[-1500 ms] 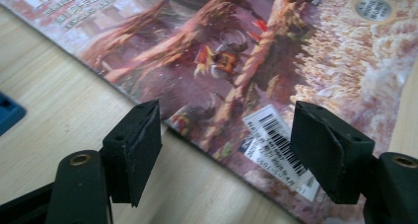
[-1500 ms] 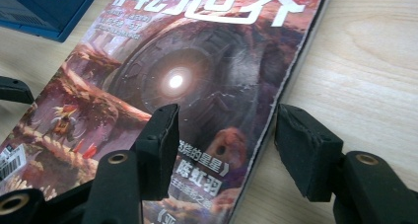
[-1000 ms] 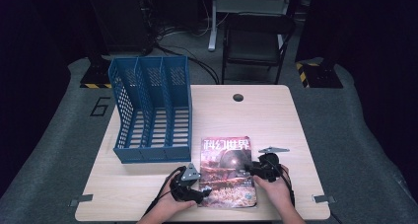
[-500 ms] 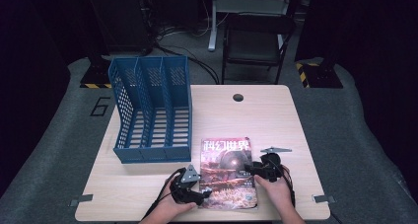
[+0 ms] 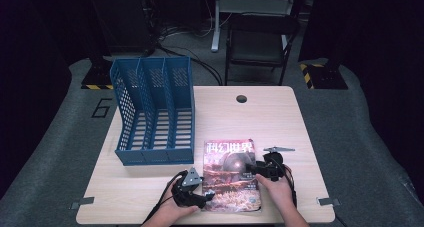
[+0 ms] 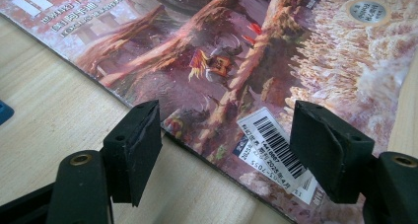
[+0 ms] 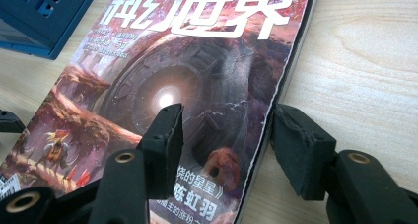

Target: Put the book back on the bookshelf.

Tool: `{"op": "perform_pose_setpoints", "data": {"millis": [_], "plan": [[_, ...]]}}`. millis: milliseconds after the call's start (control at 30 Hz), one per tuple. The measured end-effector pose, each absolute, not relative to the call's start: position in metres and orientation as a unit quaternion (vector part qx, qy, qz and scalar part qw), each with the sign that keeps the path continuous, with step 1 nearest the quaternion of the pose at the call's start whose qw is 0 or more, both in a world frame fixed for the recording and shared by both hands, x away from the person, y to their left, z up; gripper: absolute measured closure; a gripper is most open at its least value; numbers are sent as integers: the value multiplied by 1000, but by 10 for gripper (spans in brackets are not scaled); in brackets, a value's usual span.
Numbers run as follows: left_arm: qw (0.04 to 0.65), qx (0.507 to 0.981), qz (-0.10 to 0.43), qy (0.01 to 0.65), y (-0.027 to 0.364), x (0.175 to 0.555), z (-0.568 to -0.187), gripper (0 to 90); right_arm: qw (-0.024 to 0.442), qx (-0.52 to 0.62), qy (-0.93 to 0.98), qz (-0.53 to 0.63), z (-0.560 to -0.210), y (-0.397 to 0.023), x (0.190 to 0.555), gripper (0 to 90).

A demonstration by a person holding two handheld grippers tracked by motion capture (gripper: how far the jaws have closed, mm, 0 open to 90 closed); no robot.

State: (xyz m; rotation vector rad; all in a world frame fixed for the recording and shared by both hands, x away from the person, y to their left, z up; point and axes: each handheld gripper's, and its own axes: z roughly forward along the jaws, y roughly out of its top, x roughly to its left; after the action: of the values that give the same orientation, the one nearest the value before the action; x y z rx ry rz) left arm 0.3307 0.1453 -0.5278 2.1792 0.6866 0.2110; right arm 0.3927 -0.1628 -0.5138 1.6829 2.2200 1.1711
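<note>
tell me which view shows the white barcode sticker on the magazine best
The left gripper view: the white barcode sticker on the glossy red-brown magazine sits close, bars and digits distinct. The high view shows it as a pale speck; the right gripper view catches a sliver at its edge.

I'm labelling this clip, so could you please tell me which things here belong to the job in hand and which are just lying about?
In the job, judging by the grippers:
- magazine, flat on the table
- left gripper, open at its left edge
- right gripper, open astride its right edge
- blue file rack, possibly its destination

Lying about:
- chair behind the table
- floor cables
</note>
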Motion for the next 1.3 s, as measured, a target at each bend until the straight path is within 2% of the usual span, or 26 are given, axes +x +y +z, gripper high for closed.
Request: {"op": "perform_pose_setpoints", "data": {"millis": [400,667,933,1300], "plan": [[417,864,83,271,146,331,-529,280,46,563,721,401,-511,-167,393,491],[419,864,82,267,147,331,-529,280,27,546,701,459,-496,-172,388,533],[418,865,79,267,147,331,-529,281,21,524,706,476,-485,-165,382,533],[419,864,80,267,147,331,-529,281,1,539,702,464,-496,-168,392,537]]}}
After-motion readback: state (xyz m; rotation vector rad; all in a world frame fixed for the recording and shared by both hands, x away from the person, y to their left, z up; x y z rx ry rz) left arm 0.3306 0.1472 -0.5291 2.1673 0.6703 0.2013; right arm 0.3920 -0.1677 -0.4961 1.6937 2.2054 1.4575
